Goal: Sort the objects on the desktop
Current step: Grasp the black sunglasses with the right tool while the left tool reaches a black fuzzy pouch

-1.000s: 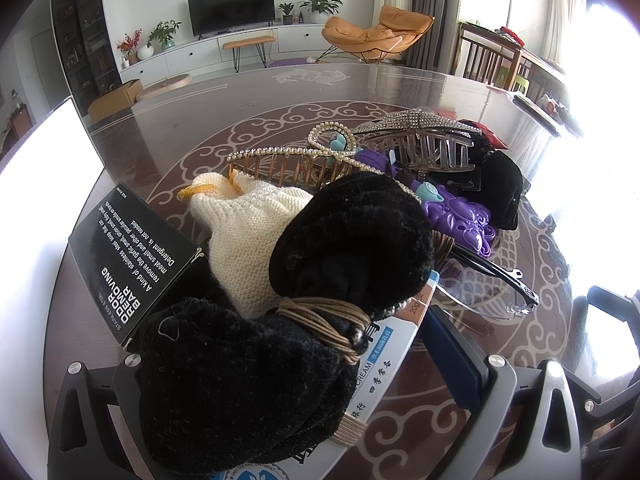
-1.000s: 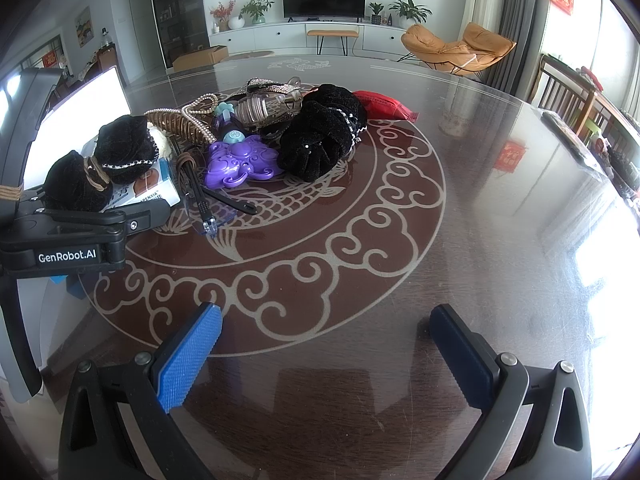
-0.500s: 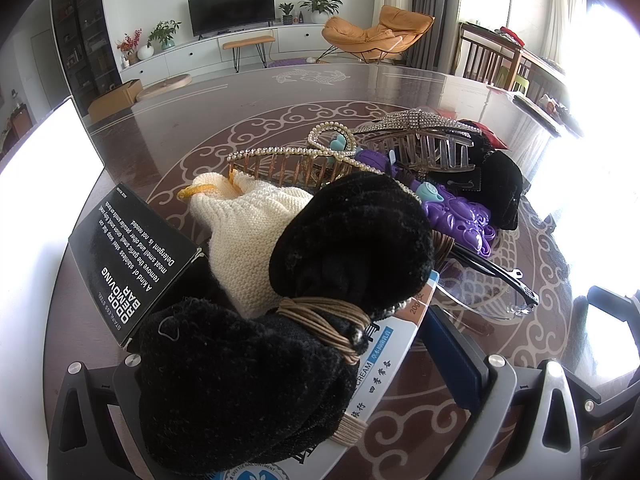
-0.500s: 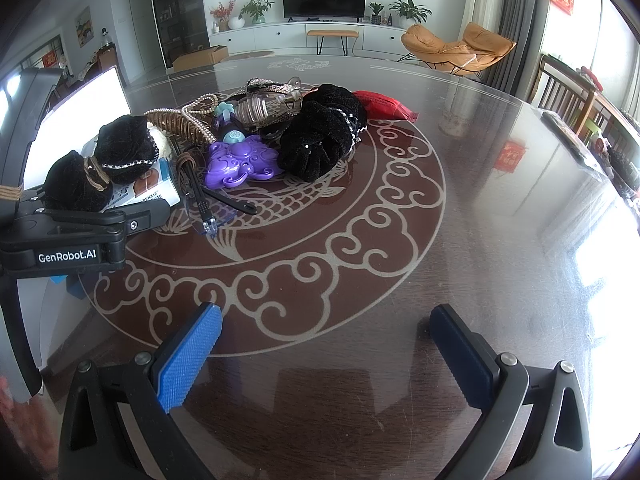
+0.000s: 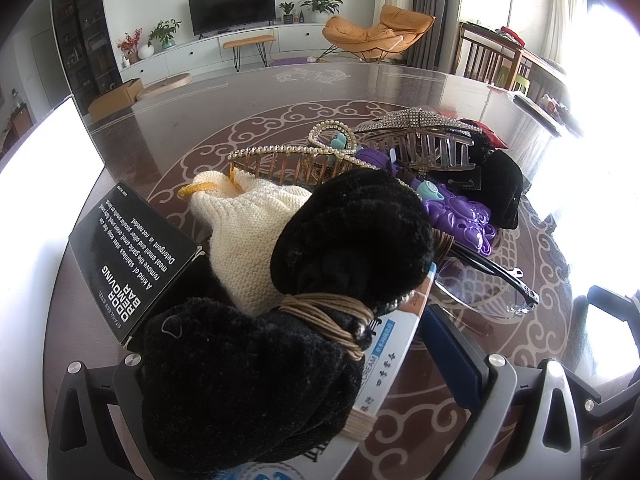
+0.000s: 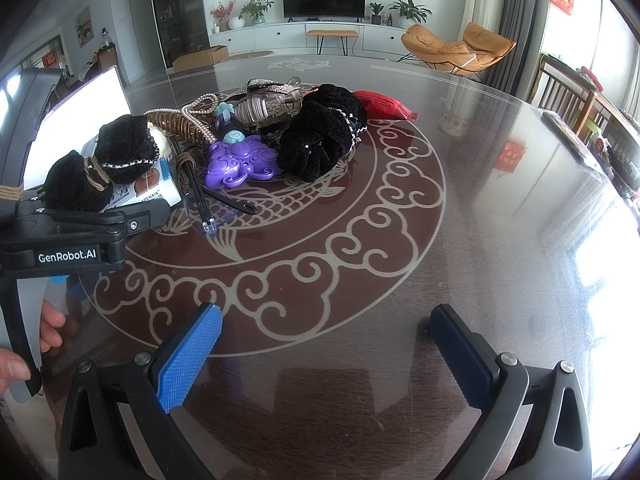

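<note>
Left wrist view: the left gripper [image 5: 280, 380] reaches into the near end of a pile on the table [image 5: 200, 128]. A black velvet bow [image 5: 304, 296], bound at its waist with tan cord [image 5: 332, 312], fills the gap between the jaws. Only the right blue pad shows, apart from the plush, so I cannot tell whether the tongs are clamped on it. The bow lies on a white box [image 5: 384, 352], beside a cream knit pouch [image 5: 248, 220] and a black carton [image 5: 132, 256]. Beyond lie two jewelled hair claws [image 5: 416, 140], a purple toy [image 5: 460, 212] and glasses [image 5: 488, 280].

Right wrist view: the right gripper [image 6: 324, 352] hovers over bare table with its jaws wide apart and nothing between them. The pile sits far left; a black scrunchie [image 6: 320, 136] and a red pouch [image 6: 380, 104] lie at its far edge.

The bow looks light, soft and squashy; the corded waist seems the firmest place to pinch. The claws and glasses are probably stiff and breakable.
</note>
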A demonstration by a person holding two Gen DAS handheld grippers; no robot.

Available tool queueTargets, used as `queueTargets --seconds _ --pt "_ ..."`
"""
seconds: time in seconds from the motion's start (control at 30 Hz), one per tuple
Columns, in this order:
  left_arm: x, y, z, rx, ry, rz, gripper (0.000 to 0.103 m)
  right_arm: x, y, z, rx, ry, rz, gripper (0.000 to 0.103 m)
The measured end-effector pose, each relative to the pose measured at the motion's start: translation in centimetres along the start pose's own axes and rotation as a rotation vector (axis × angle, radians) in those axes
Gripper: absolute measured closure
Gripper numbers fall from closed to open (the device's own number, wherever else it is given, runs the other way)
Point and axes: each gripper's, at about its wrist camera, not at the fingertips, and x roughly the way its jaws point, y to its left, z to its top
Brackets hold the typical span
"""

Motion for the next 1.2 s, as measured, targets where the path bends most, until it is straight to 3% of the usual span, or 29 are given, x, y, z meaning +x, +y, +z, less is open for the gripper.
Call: queueTargets --seconds 0.13,0.3,0.43,0.5,0.6,0.7,0.73,0.77,0.83,0.9,0.93,0.97,1.03,1.2 --pt "-1.1 -0.1 -1.1 -0.009 0.042 0.005 0.000 0.0 0.0 0.0 0.000 0.000 0.000 0.000" --pt "-4.9 1.8 -6.6 -0.039 0.052 0.013 0.000 -0.6 0.3 -0.2 -0.069 0.019 0.060 0.000" --pt "-7.6 5.0 -9.4 -0.158 0.027 -0.078 0.000 -3.6 2.3 1.0 -0.140 -0.078 0.189 0.000" --pt "-8.1 5.8 -9.5 -0.188 0.029 -0.113 0.000 -4.2 3.4 3.0 -0.129 -0.111 0.189 0.000" --pt "-7.7 4.8 -8.4 -0.111 0.066 -0.186 0.000 -2.1 4.3 6.9 -0.138 -0.036 0.181 0.000" --pt "-7.0 2.8 -6.7 0.007 0.053 -0.174 0.000 0.6 5.4 9.5 -0.237 0.090 0.258 0.020" --pt "-6.8 2.4 -6.3 0.024 0.053 -0.161 0.000 1.3 5.9 10.0 -0.269 0.118 0.272 0.035" --pt "-6.8 2.3 -6.0 0.024 0.051 -0.155 0.000 1.9 6.5 10.4 -0.289 0.148 0.294 0.043" --pt "-7.3 2.6 -5.7 -0.002 0.029 -0.171 0.000 3.1 7.6 10.9 -0.328 0.197 0.329 0.043" --pt "-8.1 3.3 -5.2 -0.026 0.005 -0.187 0.000 3.3 8.4 11.3 -0.365 0.186 0.316 0.045" --pt "-8.4 3.6 -5.0 -0.026 0.000 -0.189 0.000 3.4 8.4 11.5 -0.361 0.189 0.311 0.051" --pt "-8.6 3.8 -4.7 -0.020 -0.002 -0.186 0.000 3.4 8.2 11.6 -0.348 0.194 0.310 0.069" --pt "-8.5 4.2 -4.3 0.006 0.004 -0.176 0.000 3.0 7.8 11.2 -0.339 0.219 0.320 0.093" --pt "-7.1 2.9 -1.4 0.083 0.018 -0.166 0.000 0.9 6.4 7.2 -0.396 0.253 0.322 0.094"
